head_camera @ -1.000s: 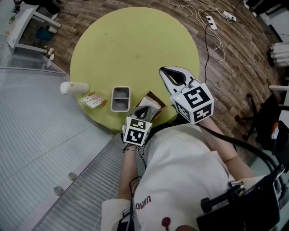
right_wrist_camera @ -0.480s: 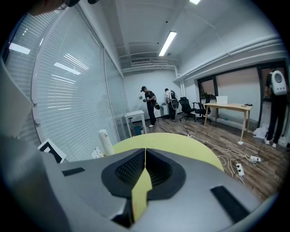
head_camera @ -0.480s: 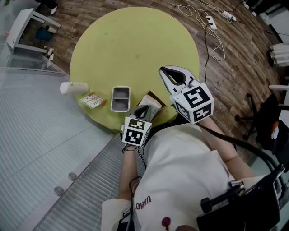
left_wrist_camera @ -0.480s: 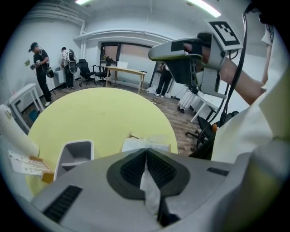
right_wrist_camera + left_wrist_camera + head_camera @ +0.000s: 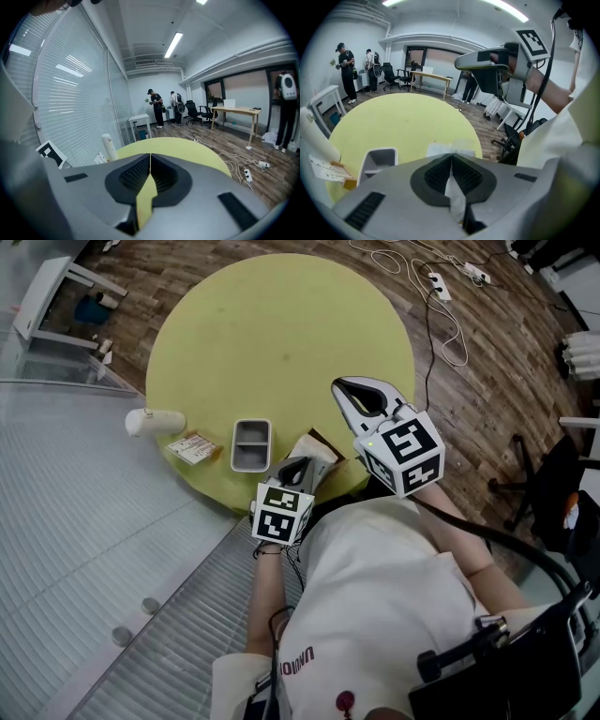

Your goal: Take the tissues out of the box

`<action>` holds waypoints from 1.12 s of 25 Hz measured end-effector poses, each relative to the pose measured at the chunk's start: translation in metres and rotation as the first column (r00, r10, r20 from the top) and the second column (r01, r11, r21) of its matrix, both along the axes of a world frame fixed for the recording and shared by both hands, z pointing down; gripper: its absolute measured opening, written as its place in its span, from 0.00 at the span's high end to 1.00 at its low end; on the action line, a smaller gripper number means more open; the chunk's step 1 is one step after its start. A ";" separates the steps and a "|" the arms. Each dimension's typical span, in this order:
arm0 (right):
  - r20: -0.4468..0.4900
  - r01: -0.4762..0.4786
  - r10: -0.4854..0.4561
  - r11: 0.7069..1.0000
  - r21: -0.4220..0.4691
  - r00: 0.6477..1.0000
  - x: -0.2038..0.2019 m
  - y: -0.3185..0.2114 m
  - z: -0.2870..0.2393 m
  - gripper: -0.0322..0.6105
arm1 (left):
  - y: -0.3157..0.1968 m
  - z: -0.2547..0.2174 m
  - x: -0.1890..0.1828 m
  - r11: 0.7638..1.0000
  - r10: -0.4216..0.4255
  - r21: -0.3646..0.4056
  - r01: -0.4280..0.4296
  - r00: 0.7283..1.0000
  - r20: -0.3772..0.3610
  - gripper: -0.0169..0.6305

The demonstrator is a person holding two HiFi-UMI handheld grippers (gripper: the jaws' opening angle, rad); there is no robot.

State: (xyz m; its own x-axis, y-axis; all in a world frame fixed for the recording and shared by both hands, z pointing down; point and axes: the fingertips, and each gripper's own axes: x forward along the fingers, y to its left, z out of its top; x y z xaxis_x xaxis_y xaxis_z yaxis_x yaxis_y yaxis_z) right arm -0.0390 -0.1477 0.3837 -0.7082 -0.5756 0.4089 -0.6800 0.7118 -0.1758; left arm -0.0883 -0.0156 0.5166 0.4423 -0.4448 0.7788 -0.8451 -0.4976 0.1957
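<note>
**While the left jaws nip a tissue, the right ones wait shut**

Because the tissue (image 5: 309, 453) stands up out of the tissue box (image 5: 338, 468) at the near rim of the yellow table (image 5: 281, 324), I have the left gripper (image 5: 298, 466) tipped steeply down onto it. Its jaws are pressed together, and I judge the sheet is pinched at the tips, ready to be drawn up. I hold the right gripper (image 5: 338, 387) above the table, well apart from the box, so the pull has room. Its jaws are together on nothing.

Only the left gripper view shows white tissue (image 5: 452, 149) peaking at the closed tips. The head view hides that contact, but shows the grey tray (image 5: 250, 444) just beside the box. The right gripper view shows only bare table through the slit.
</note>
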 end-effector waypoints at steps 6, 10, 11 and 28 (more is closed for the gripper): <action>-0.001 0.001 -0.001 1.000 -0.001 1.000 0.000 0.000 0.000 0.92 | -0.003 -0.007 0.000 1.000 -0.015 0.015 0.016 1.000 -0.012 0.95; -0.002 0.005 -0.005 1.000 0.000 1.000 -0.001 0.000 0.001 0.92 | -0.005 -0.013 0.000 0.999 -0.025 0.033 0.026 0.999 -0.027 0.95; -0.002 0.006 -0.006 1.000 0.000 1.000 -0.001 0.000 0.001 0.92 | -0.006 -0.015 0.000 0.999 -0.027 0.036 0.028 0.999 -0.031 0.95; -0.015 0.006 -0.006 1.000 -0.006 1.000 0.000 0.000 0.002 0.92 | -0.013 -0.043 -0.009 0.989 -0.086 0.111 0.095 0.993 -0.081 0.95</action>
State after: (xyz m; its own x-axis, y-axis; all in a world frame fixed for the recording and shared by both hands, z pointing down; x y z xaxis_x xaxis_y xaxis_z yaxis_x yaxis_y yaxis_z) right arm -0.0392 -0.1477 0.3860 -0.7051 -0.5692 0.4228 -0.6787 0.7146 -0.1697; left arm -0.0974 -0.0289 0.4738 0.4519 -0.5697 0.6865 -0.8726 -0.4424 0.2073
